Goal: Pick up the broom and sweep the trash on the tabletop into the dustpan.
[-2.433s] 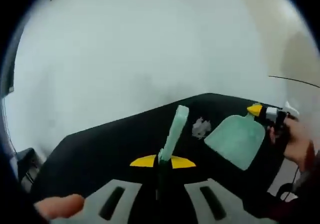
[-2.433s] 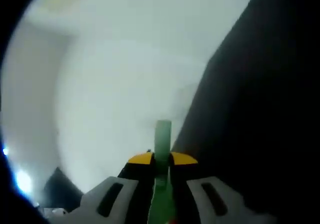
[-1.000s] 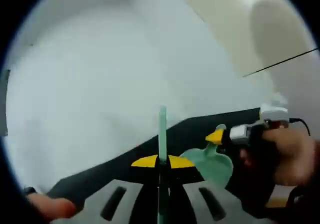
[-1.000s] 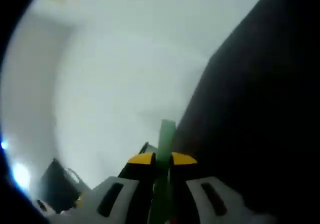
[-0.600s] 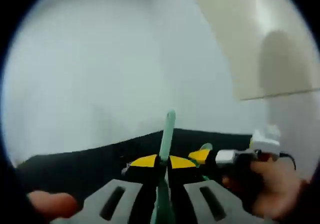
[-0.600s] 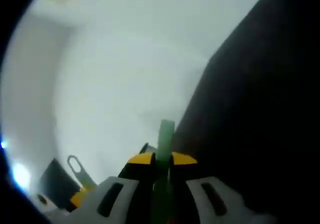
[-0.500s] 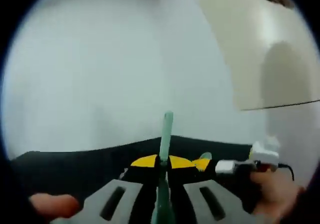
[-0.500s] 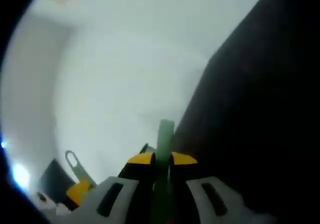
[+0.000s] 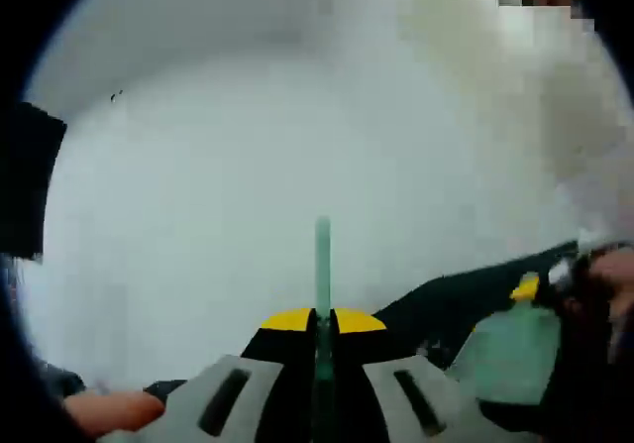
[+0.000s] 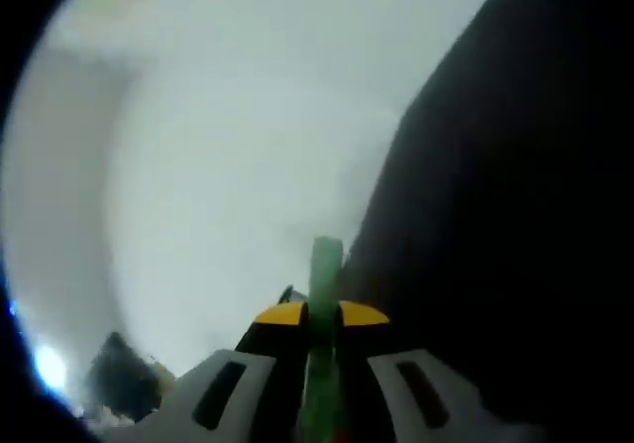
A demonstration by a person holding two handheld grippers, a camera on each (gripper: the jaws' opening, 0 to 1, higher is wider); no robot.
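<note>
Both tongs clamped on thin green handles.

Left gripper view: left tongs (image 9: 320, 321) closed on the broom handle (image 9: 322, 265), seen edge-on against a pale wall; lower right, green dustpan (image 9: 503, 356) above the black tabletop (image 9: 446, 299), held by the right tongs (image 9: 532, 287). Right gripper view: right tongs (image 10: 319, 314) gripping the dustpan handle (image 10: 324, 265), black tabletop (image 10: 515, 225) at right, blurred.

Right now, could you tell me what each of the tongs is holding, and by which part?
Left tongs: the broom, by its thin handle. Right tongs: the dustpan, by its green handle.
</note>
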